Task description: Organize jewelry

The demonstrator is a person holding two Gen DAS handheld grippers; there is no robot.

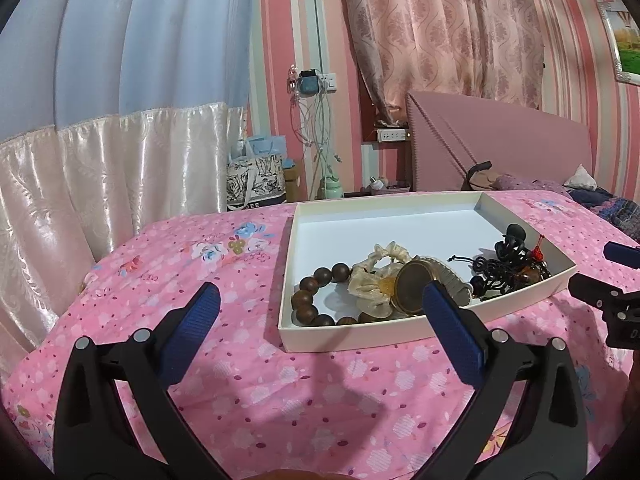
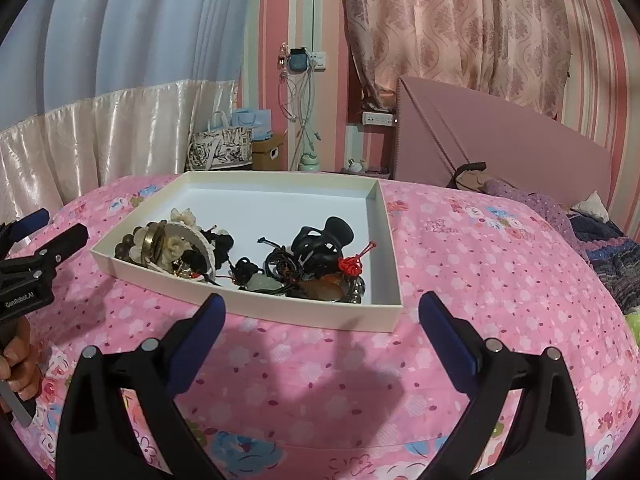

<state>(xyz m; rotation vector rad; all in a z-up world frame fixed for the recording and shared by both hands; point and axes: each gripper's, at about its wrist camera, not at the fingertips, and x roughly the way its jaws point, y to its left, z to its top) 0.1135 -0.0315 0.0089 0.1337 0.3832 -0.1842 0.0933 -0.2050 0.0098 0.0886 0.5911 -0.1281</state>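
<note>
Left tongs [image 1: 320, 308]: two black plastic arms, each tipped with a blue ribbed pad [image 1: 192, 332], and round silver rivets at the pivots. Right tongs [image 2: 320, 320]: same build, black arms, blue pads [image 2: 448, 340], silver rivets. In the right wrist view, white lettering "GenRobot.AI" marks the left unit's black body. A hand [image 2: 18, 364] grips its handle.

Left tool [image 1: 320, 300] spread wide, right tool [image 2: 322, 312] spread wide

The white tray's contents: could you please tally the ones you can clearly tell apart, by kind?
Wooden bead bracelet: 1
Cream scrunchie: 1
Round brass-coloured case: 1
Black claw clip: 1
Red knot charm: 1
Total: 5; the tangled cords cannot be counted.
</note>
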